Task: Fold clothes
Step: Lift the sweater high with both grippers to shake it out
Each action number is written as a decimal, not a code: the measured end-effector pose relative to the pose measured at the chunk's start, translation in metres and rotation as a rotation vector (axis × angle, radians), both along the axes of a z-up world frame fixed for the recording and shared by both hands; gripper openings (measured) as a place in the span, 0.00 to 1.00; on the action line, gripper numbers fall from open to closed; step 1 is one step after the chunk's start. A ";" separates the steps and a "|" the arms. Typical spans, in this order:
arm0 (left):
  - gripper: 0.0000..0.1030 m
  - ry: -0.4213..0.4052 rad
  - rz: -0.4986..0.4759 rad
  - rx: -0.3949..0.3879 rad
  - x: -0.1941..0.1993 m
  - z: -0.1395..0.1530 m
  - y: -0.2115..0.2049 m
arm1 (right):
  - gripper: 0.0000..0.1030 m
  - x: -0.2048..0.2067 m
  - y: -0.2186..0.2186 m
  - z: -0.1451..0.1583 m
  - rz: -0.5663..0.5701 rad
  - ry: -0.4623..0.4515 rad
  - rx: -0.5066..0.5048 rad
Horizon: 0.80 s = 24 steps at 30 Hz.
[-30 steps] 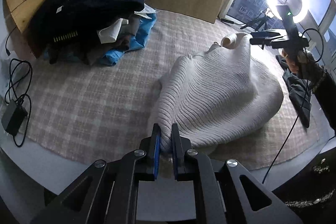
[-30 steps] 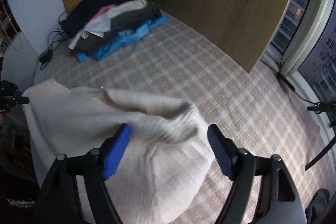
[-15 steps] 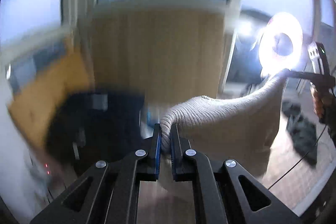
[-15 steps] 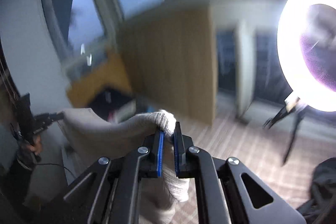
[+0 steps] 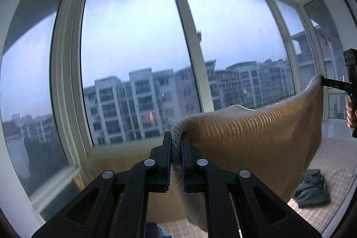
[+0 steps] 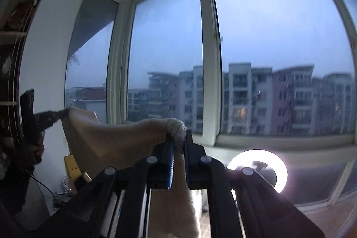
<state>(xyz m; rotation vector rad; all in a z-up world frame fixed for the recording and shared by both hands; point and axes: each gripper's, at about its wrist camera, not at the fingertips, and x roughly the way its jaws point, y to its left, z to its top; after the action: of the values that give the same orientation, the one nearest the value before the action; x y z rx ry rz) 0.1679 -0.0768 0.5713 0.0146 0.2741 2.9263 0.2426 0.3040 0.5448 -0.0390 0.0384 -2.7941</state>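
Observation:
A cream ribbed knit sweater [image 5: 252, 137] hangs in the air, stretched between my two grippers. My left gripper [image 5: 175, 144] is shut on one corner of its edge. My right gripper [image 6: 177, 139] is shut on the other corner; the sweater [image 6: 116, 139] runs from it to the left. The right gripper also shows at the far right of the left wrist view [image 5: 323, 81], and the left gripper at the left of the right wrist view [image 6: 63, 113]. Both cameras face the windows.
Large windows [image 5: 138, 59] with apartment blocks outside fill both views. The plaid bed cover [image 5: 334, 162] with a dark garment [image 5: 312, 189] on it lies at lower right. A lit ring light [image 6: 260, 167] stands below the window.
Both grippers have risen and tilted up, lifting the sweater off the bed and spreading it between them. A second ago the right gripper was open over it; it then shut on the corner.

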 end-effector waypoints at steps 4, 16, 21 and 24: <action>0.06 0.045 -0.017 -0.016 0.020 0.013 0.002 | 0.08 0.023 -0.005 0.005 -0.046 0.030 0.016; 0.06 -0.228 -0.034 -0.100 -0.100 -0.078 0.028 | 0.08 -0.089 0.021 -0.096 -0.189 -0.230 0.081; 0.16 -0.523 0.038 -0.184 -0.220 -0.192 0.058 | 0.10 -0.210 0.029 -0.220 -0.213 -0.560 0.170; 0.15 -0.707 0.100 -0.248 -0.255 -0.279 0.066 | 0.11 -0.243 0.048 -0.301 -0.230 -0.829 0.112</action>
<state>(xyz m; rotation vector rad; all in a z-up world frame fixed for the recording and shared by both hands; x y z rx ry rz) -0.0869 -0.0109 0.2919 -1.0604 0.5132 2.7422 -0.0008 0.3522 0.2434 1.1967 -0.0067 -2.7899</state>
